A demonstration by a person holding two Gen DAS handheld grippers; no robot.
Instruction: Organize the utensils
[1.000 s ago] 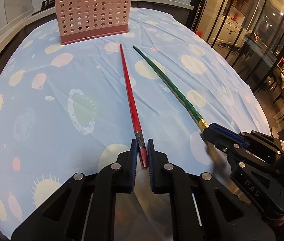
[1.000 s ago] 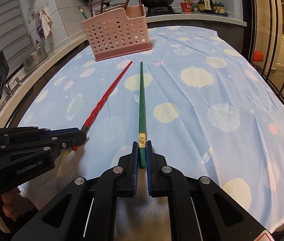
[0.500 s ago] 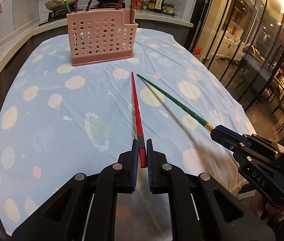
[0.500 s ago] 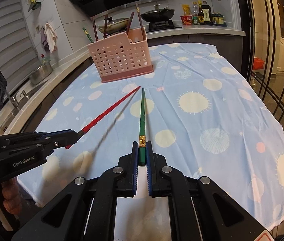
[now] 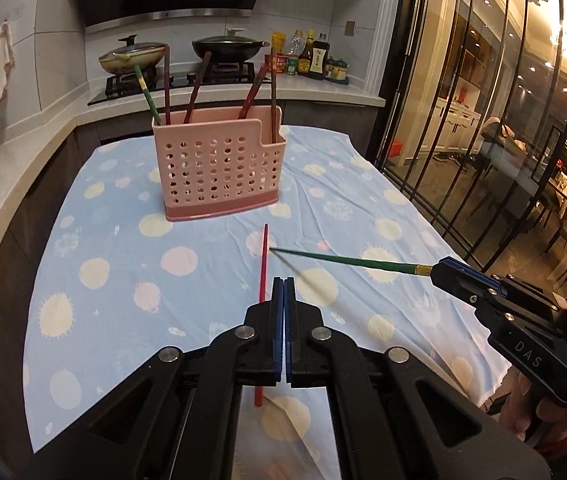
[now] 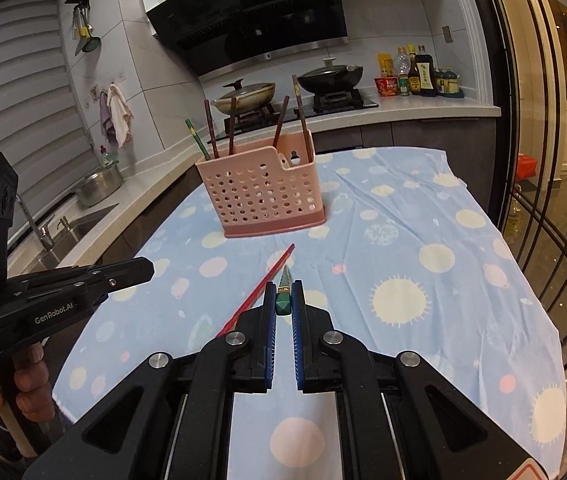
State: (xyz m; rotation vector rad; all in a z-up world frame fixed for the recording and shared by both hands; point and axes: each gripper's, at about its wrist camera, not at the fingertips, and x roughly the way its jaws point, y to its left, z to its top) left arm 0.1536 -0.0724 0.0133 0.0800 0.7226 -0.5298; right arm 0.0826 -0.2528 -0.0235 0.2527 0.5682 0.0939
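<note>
one red chopstick (image 5: 263, 264) beneath left fingers (image 5: 277, 320)

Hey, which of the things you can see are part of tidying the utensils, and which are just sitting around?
Part of the job:
- red chopstick, in the left gripper
- green chopstick, in the right gripper
- pink utensil holder, chopsticks already standing in it

Just sitting around:
- pans on the stove
- sauce bottles
- hanging cloths
- sink
</note>
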